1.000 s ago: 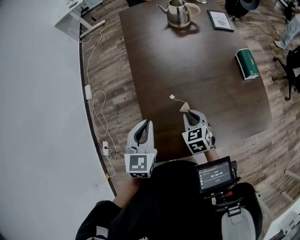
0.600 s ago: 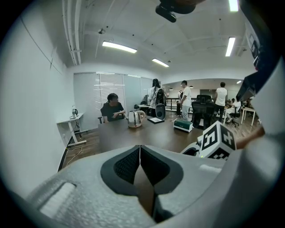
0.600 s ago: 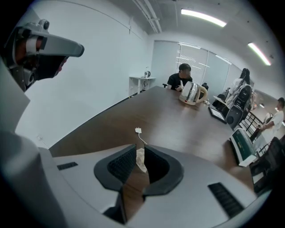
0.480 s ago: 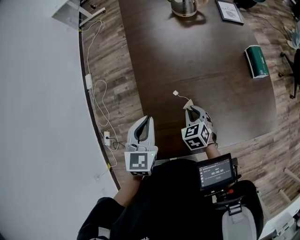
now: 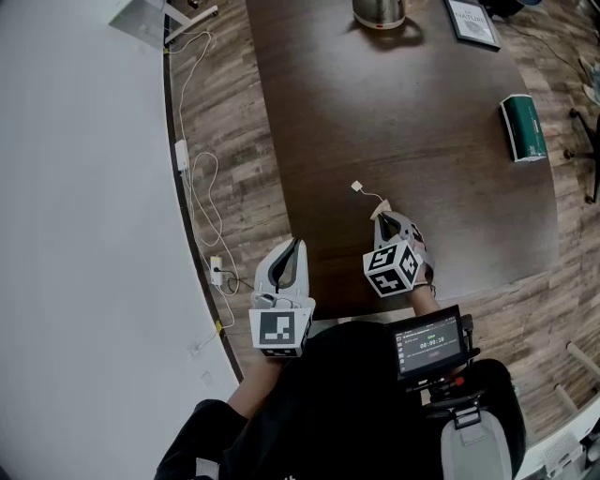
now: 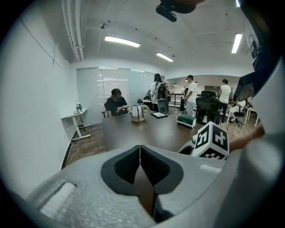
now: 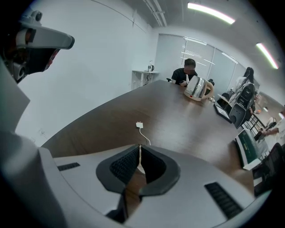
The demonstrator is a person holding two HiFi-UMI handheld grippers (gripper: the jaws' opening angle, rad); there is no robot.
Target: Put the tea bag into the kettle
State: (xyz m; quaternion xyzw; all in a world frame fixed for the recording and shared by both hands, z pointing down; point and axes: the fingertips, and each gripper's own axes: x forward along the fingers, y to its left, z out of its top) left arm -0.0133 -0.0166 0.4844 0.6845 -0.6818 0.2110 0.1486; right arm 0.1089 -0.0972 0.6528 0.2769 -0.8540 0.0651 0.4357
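My right gripper [image 5: 380, 218] [image 7: 140, 147] is shut on the tea bag [image 5: 381, 221] [image 7: 140, 167], a small pale pouch pinched at its fingertips low over the near part of the dark table [image 5: 422, 159]. The bag's string runs forward to a white paper tag [image 5: 357, 187] [image 7: 139, 124] lying on the table. The steel kettle [image 5: 379, 9] [image 7: 196, 87] [image 6: 138, 112] stands at the table's far end, well away from both grippers. At the near table edge, to the left, my left gripper [image 5: 293, 246] [image 6: 140, 148] is shut with nothing in it.
A green box [image 5: 524, 128] lies at the table's right side and a framed card [image 5: 472, 21] lies next to the kettle. White cables and a power strip [image 5: 194, 187] trail on the wooden floor at left. People sit and stand beyond the far end [image 6: 116, 102].
The head view has shifted, so the kettle now sits at the top edge. My right gripper has twisted slightly with the tea bag still pinched. The left gripper has stayed put.
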